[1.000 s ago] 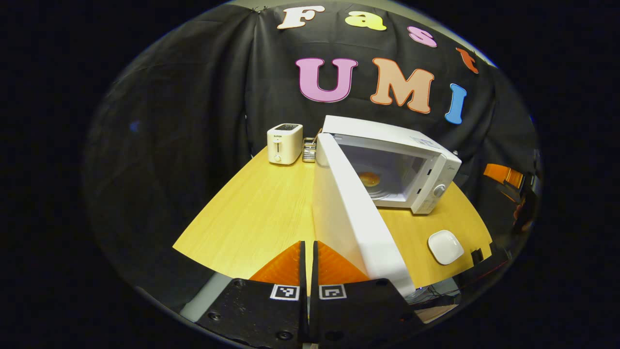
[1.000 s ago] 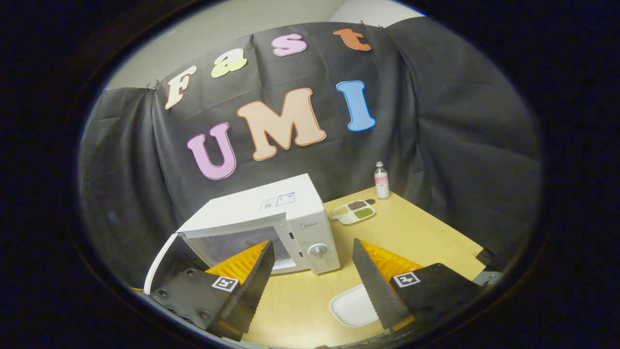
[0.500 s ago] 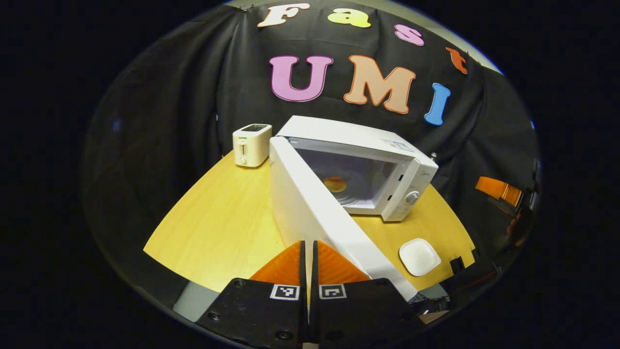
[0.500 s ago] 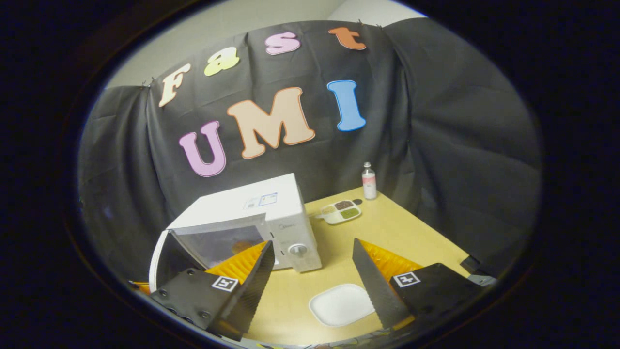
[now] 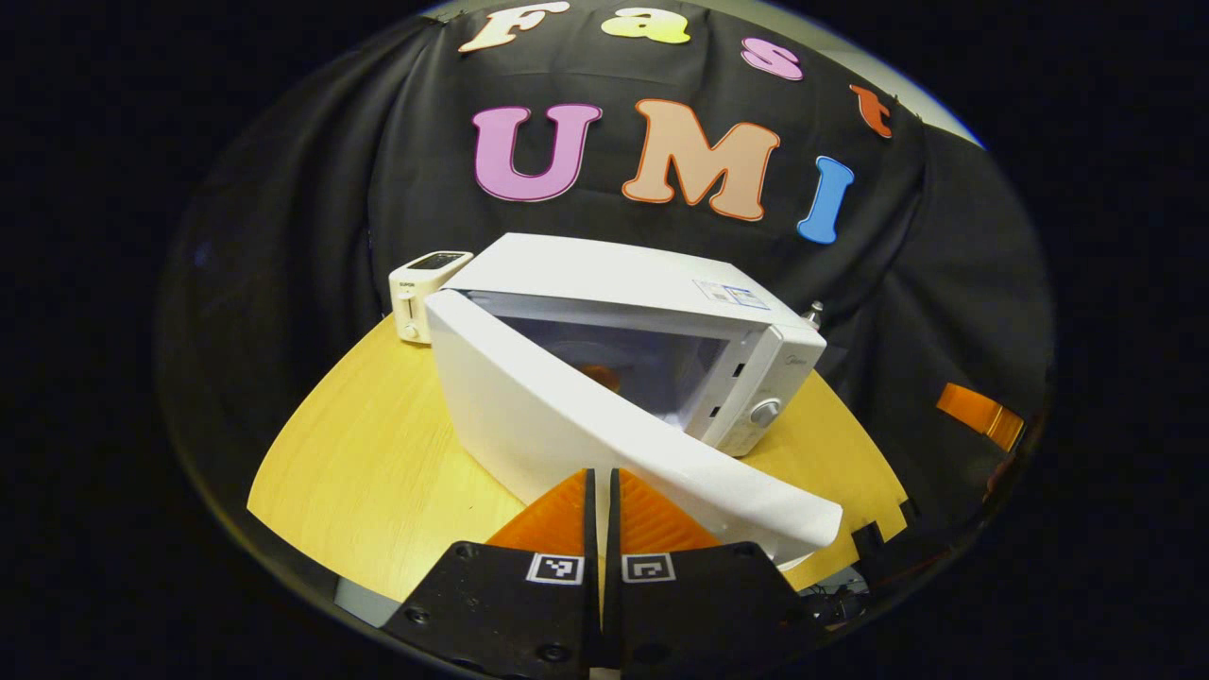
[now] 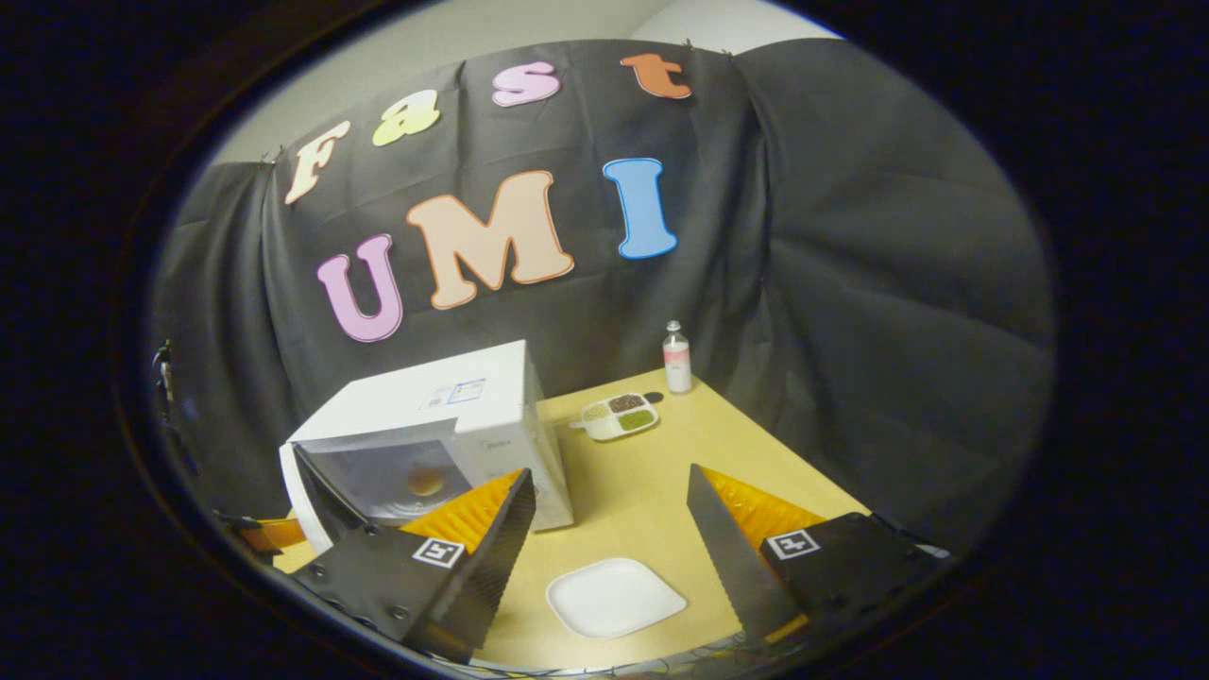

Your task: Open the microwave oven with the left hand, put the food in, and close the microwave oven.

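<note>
Your left gripper (image 5: 601, 491) pinched closed, empty, at the microwave door (image 5: 586, 430) | right gripper (image 6: 609, 510) spread wide — holding nothing | food (image 6: 424, 482) inside the microwave (image 6: 444, 425), 10 o'clock | white plate (image 6: 616, 597) bare.

The half-open microwave door (image 5: 604, 430) slants across the cavity mouth just ahead of the left gripper (image 5: 601, 491), while bare table (image 6: 661, 482) lies open around the white plate (image 6: 616, 597).
</note>
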A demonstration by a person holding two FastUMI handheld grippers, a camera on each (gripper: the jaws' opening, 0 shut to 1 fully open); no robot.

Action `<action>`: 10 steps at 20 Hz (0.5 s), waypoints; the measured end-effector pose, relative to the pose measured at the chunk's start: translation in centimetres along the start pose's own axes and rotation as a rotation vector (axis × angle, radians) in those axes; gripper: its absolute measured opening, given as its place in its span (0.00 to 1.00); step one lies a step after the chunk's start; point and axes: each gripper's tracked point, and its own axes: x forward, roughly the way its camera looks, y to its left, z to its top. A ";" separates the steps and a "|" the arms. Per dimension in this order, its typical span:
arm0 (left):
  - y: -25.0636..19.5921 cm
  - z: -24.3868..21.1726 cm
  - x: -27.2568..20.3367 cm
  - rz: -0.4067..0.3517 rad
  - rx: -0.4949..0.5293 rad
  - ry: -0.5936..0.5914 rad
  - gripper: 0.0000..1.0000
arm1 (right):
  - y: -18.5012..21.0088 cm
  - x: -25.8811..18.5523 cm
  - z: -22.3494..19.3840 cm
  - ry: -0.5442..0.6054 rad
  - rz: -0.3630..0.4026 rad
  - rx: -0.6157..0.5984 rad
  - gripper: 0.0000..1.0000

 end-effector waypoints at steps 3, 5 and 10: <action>-1.3 0.7 1.5 -0.008 0.007 -0.004 0.01 | -1.4 -0.1 0.0 0.008 -0.017 0.007 0.91; -2.5 1.3 2.4 -0.020 -0.001 -0.013 0.02 | -2.3 -0.2 -0.2 0.014 -0.026 0.003 0.91; -4.9 2.7 4.3 -0.042 0.003 -0.036 0.01 | -4.1 -0.4 0.0 0.018 -0.047 -0.008 0.91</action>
